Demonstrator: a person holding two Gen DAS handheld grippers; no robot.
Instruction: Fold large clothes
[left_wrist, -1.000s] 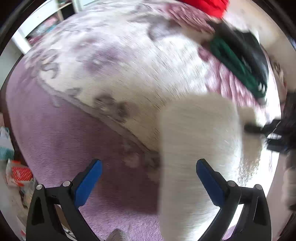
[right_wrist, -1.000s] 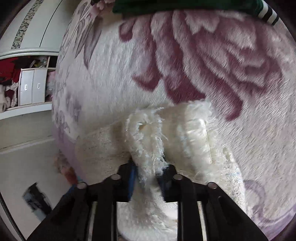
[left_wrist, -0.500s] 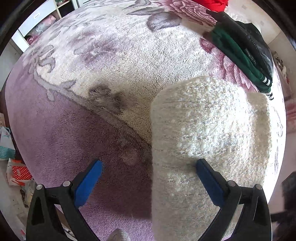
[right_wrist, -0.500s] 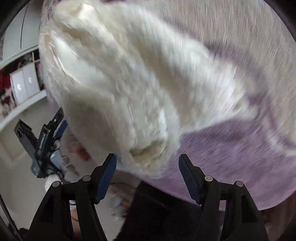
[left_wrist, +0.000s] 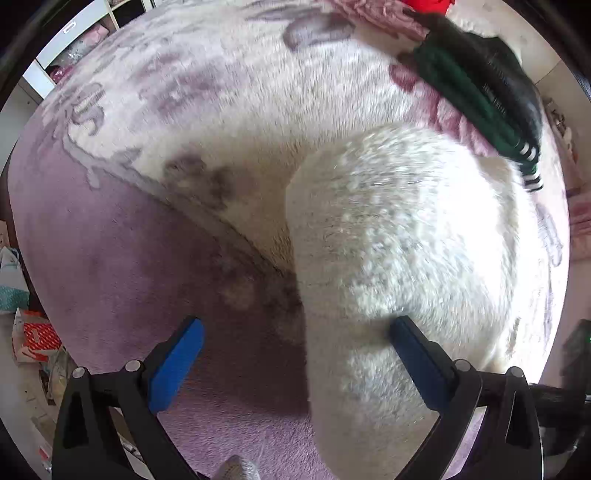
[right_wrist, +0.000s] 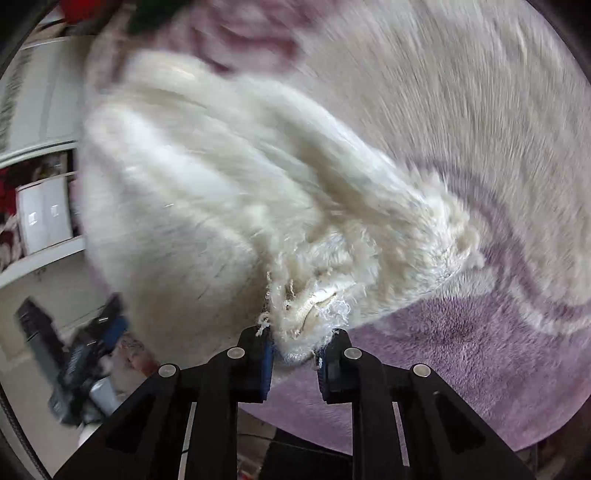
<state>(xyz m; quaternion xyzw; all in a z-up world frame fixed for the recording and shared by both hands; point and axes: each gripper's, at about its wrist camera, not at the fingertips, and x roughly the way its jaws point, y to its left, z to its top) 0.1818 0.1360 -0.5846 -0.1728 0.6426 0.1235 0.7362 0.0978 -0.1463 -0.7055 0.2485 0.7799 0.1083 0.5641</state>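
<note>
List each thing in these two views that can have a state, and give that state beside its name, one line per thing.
White fluffy garment: lying folded on the blanket.
Left tongs: open, holding nothing.
Right tongs: closing, garment's edge between them.
Green garment: lying folded at the blanket's far side.

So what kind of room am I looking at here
Most likely a bedroom: a plush floral blanket spread like a bed cover, a fluffy white garment lying on it beside a dark green garment, and white shelves with storage drawers along the wall.
</note>
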